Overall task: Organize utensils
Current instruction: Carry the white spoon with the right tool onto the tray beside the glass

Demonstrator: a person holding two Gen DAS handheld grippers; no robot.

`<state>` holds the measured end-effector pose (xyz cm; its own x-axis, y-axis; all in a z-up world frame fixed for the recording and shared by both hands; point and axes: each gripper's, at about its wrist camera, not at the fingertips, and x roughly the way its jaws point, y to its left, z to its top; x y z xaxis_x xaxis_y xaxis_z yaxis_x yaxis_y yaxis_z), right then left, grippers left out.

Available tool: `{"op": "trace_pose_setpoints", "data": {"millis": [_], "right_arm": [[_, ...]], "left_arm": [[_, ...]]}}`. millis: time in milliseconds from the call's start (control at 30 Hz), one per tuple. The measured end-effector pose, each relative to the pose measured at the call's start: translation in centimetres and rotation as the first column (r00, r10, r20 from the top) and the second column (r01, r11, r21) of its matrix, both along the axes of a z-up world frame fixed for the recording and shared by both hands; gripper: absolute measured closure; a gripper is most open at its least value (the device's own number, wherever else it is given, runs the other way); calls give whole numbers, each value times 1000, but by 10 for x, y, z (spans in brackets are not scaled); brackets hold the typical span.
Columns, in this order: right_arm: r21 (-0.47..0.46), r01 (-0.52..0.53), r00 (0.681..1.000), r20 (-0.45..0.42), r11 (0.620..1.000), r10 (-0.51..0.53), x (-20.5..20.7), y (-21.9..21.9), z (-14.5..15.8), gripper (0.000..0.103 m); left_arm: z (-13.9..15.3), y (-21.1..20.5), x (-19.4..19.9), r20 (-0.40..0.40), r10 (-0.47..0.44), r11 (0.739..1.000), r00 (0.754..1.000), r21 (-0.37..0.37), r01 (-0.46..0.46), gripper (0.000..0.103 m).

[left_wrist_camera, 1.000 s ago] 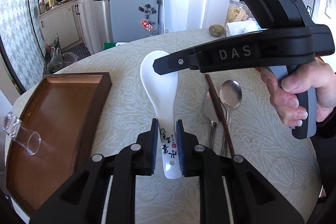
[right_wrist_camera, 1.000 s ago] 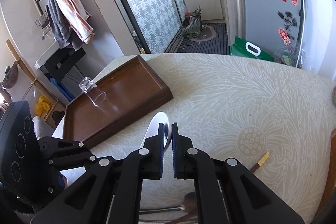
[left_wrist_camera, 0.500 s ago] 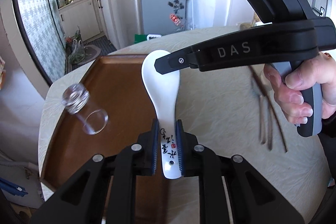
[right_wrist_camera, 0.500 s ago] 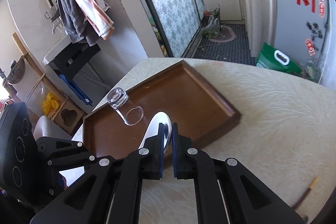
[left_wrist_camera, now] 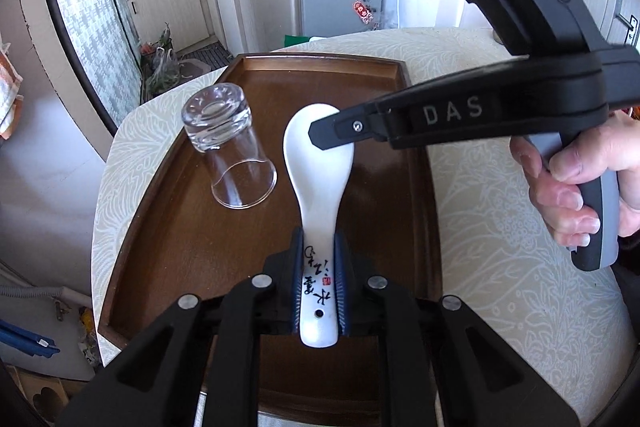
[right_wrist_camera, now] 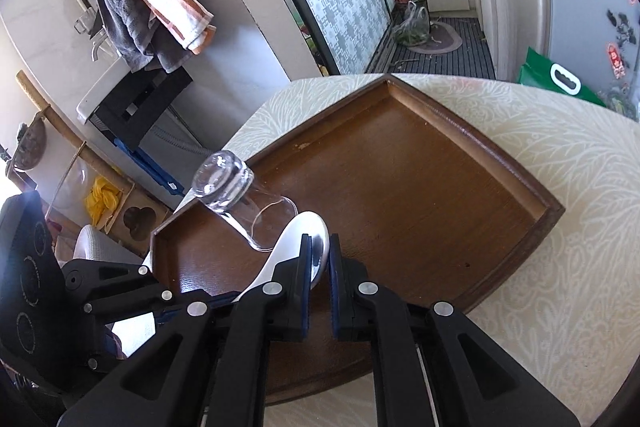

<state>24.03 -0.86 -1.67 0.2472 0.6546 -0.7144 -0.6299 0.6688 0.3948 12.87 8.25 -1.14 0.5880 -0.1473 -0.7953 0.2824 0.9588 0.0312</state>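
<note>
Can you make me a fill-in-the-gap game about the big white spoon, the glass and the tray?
1. The left gripper is shut on the ____ of the white spoon.
2. The right gripper pinches the spoon's ____ end.
3. The clear glass stands ____ on the brown tray.
4. The spoon is held over the ____.

Missing words: handle; bowl; upside down; tray
</note>
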Motion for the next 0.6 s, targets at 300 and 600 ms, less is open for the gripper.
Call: {"op": "trace_pose_setpoints", "data": {"millis": [300,600], "right_arm": [[18,7,1000,-20,1000,-6,8,6,-7,91],[-21,-10,998,69,1000,11,-3,16,3,18]], "left_arm": [[1,5,5,4,9,999,1000,35,-9,83],[3,15,9,1,30,1000,1000,9,-30,51]]}}
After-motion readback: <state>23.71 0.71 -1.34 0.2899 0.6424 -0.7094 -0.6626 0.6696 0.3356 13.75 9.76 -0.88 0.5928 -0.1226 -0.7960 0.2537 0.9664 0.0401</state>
